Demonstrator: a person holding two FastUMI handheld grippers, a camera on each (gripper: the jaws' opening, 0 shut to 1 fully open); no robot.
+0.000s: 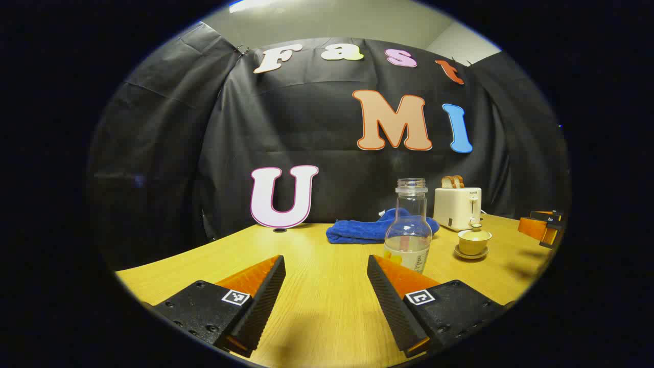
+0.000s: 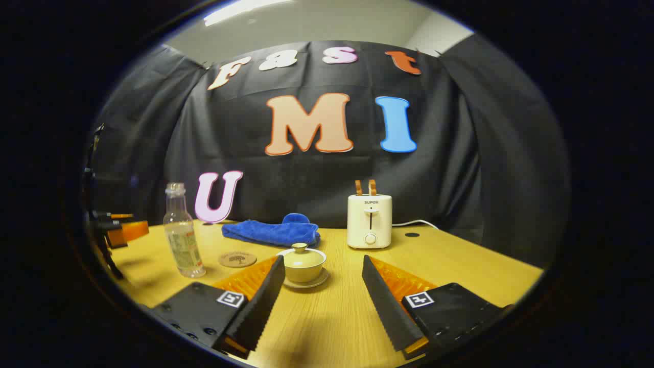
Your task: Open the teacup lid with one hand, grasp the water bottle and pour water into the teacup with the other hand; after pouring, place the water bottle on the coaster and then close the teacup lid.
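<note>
1 bottle [image 1: 407, 232], 1 lidded teacup [image 2: 303, 263], 1 coaster [image 2: 237, 259].

A clear water bottle [image 2: 181, 235], pale yellow teacup [image 2: 303, 265], round brown coaster [image 2: 237, 259], blue towel [image 2: 273, 232] and cream toaster [image 2: 369, 221] stand on the wood-grain counter [image 2: 460, 266].

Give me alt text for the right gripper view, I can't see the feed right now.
The right tongs hang open just above a wooden table, aimed at a lidded teacup on its saucer close ahead. Left of the cup lie a round coaster and an uncapped water bottle, standing upright. Behind are a blue cloth and a toaster holding toast.
</note>
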